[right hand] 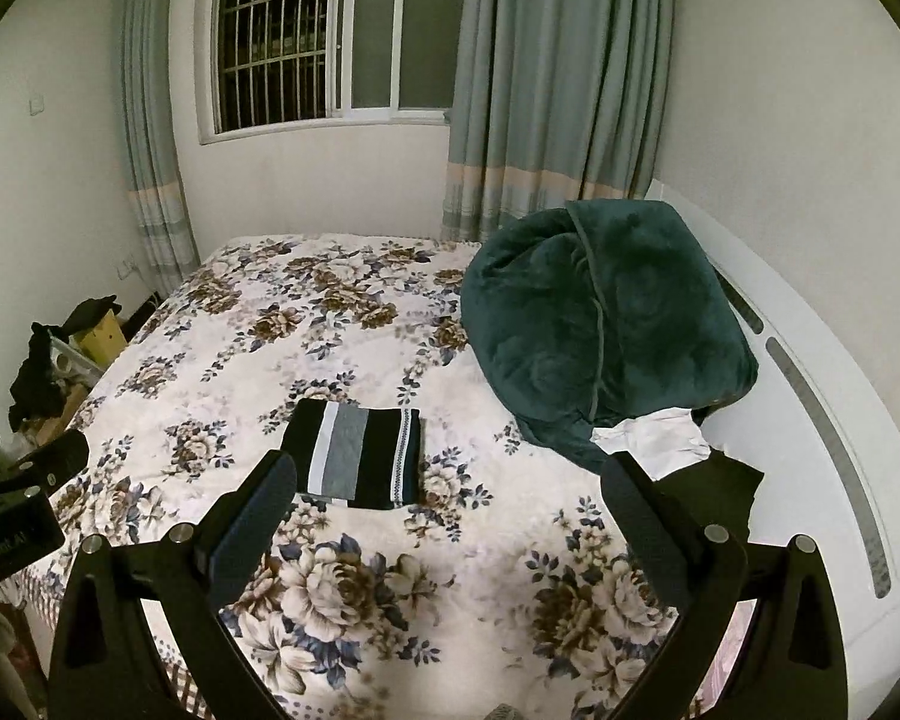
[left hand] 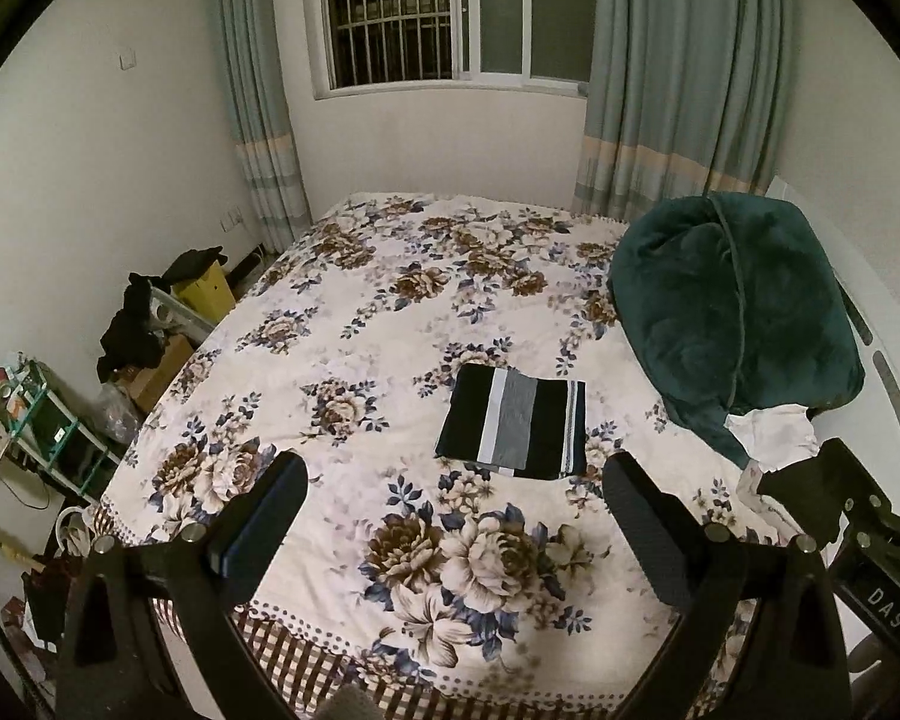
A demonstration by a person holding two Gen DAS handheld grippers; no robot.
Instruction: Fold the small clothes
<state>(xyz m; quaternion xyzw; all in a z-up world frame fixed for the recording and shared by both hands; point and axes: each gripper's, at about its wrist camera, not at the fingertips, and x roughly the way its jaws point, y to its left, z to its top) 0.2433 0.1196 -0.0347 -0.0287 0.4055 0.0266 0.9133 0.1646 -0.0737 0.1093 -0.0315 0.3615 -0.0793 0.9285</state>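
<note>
Both hand-held grippers, left [left hand: 453, 501] and right [right hand: 447, 501], jaws apart, empty. Folded striped cloth [left hand: 513, 429] at frame centre on bed [left hand: 342, 324]; green blanket [left hand: 732, 312] upper right.

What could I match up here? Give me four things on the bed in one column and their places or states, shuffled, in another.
1. striped black, white and grey folded cloth
2. dark green plush blanket
3. crumpled white garment
4. left hand-held gripper

A. bundled by the headboard
B. open, holding nothing
C. flat in the middle of the bed
D. peeking from under the blanket's edge

Pairs: 1-C, 2-A, 3-D, 4-B
</note>
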